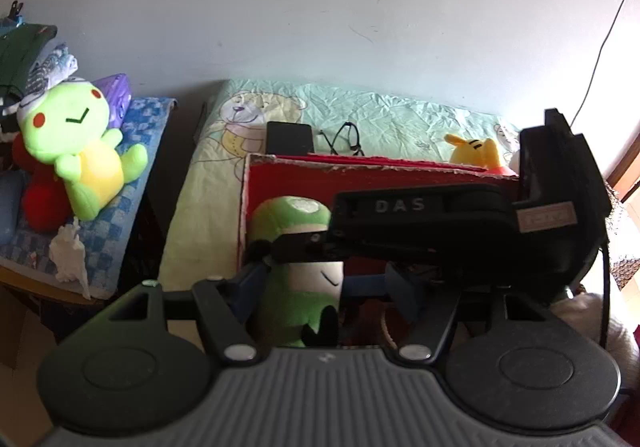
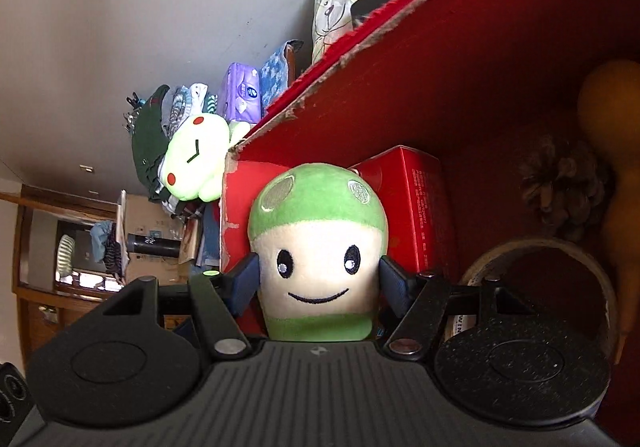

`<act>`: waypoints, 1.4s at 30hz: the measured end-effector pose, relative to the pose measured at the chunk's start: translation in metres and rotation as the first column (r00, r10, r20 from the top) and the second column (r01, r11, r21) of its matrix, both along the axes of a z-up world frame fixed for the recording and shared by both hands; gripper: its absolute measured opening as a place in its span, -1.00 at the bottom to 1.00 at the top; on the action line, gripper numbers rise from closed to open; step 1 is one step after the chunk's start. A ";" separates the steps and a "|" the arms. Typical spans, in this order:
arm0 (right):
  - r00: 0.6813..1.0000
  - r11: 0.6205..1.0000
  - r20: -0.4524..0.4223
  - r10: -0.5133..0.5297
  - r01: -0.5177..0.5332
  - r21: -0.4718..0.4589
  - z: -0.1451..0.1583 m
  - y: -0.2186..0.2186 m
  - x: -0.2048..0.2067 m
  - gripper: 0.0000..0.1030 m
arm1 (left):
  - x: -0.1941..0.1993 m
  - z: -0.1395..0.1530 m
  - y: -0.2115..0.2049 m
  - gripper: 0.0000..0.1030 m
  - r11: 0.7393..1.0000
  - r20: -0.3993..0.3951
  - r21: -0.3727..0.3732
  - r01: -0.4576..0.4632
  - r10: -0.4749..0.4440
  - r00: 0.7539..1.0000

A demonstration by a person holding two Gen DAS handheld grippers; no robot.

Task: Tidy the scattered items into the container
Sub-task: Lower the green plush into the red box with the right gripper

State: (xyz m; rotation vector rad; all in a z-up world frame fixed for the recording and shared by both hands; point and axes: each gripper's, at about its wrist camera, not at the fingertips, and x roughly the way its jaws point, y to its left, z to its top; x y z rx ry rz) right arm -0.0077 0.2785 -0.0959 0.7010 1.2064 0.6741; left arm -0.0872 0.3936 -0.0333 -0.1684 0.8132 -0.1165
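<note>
1. Right gripper (image 2: 318,279) clamped on the mushroom toy (image 2: 318,247) — blue pads (image 2: 244,279) pressing both sides of the pale face, toy upright and facing the camera.
2. Toy held low inside the red box (image 2: 460,59), close to the corner at 9 o'clock; a small red carton (image 2: 416,199) standing just behind it at 1 o'clock.
3. Left gripper (image 1: 324,279) hanging at the near edge of the box with jaws spread wide and nothing between the pads; the other tool crossing in front of it at 2 o'clock.
4. Probably the moment of release, since the toy looks already over the box floor.
5. Risk: opening too high and letting the soft toy tip or bounce against the carton — a round head and a narrow base do not stand well.
6. Risk: the two tools very close together, so pulling back carelessly may knock one against the other or drag the torn wall of the box.
7. Already inside: a pine cone (image 2: 568,187) at 3 o'clock, a roll of tape (image 2: 536,247) beside the right finger, something yellowish at the far right, not clear.
8. Outside the box: a yellow toy (image 1: 474,151) at 1 o'clock, glasses (image 1: 346,137) and a black case (image 1: 289,137) at 12 o'clock on the sheet, a frog toy (image 1: 82,145) well apart at 9 o'clock.
</note>
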 end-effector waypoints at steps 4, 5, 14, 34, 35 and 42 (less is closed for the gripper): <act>0.999 0.999 -0.014 0.033 -0.033 -0.012 -0.001 0.002 0.006 0.41 | 0.004 -0.009 -0.012 0.33 0.999 -0.027 0.011 0.033 -0.032 0.999; 0.999 0.999 -0.012 0.041 -0.041 -0.012 0.000 0.000 0.007 0.41 | 0.006 -0.012 -0.013 0.31 0.999 -0.035 0.017 0.032 -0.032 0.999; 0.997 1.000 0.079 -0.024 0.023 0.016 0.025 -0.036 0.002 0.35 | 0.011 -0.016 -0.011 0.31 0.999 -0.037 0.017 0.027 -0.026 0.999; 0.998 0.999 0.067 0.001 0.002 -0.042 0.027 -0.039 0.002 0.01 | 0.013 -0.008 -0.025 0.35 0.998 -0.057 0.059 -0.019 0.022 0.998; 0.997 0.999 0.081 0.003 0.000 -0.046 0.030 -0.041 0.000 0.01 | 0.013 -0.008 -0.027 0.37 0.998 -0.057 0.066 -0.021 0.025 0.998; 0.988 0.990 0.155 -0.006 0.028 -0.136 0.042 -0.052 -0.013 0.01 | 0.011 -0.004 -0.043 0.37 0.991 -0.072 0.125 -0.047 0.057 0.996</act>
